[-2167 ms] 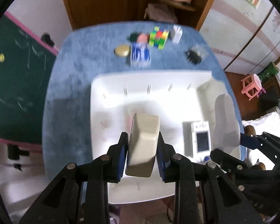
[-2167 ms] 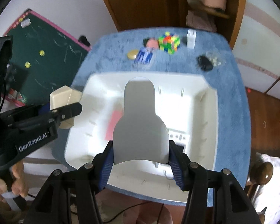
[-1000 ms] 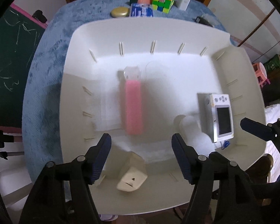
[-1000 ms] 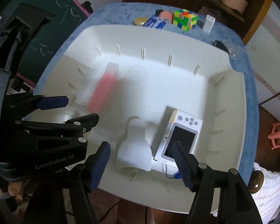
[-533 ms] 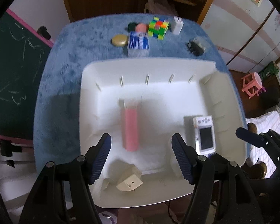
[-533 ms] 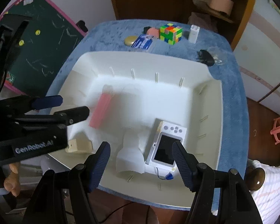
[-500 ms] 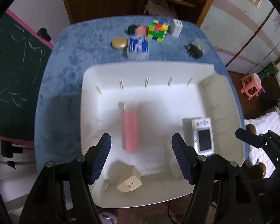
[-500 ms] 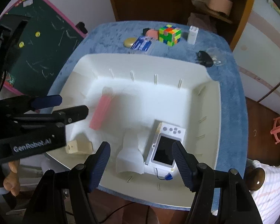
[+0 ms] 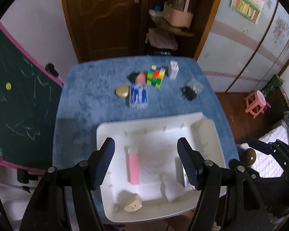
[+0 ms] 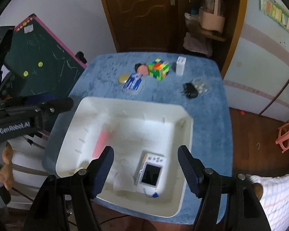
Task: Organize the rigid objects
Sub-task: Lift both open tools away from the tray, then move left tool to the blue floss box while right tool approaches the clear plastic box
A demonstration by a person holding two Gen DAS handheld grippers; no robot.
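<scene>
A white tray sits at the near end of a blue-covered table. Inside lie a pink stick, a beige block, a white flared piece and a small white camera. My left gripper hangs open high above the tray, empty. My right gripper is open and empty too, above the camera. Farther back on the table are a colour cube, a blue pack and a gold lid.
A white charger, a black item with a clear bag and a pink round thing also stand at the far end. A chalkboard leans at the left; a pink stool is on the floor right.
Both grippers have risen away from the tray, so the tray looks smaller and more of the table and room shows. The beige block and white flared piece, held earlier, lie in the tray.
</scene>
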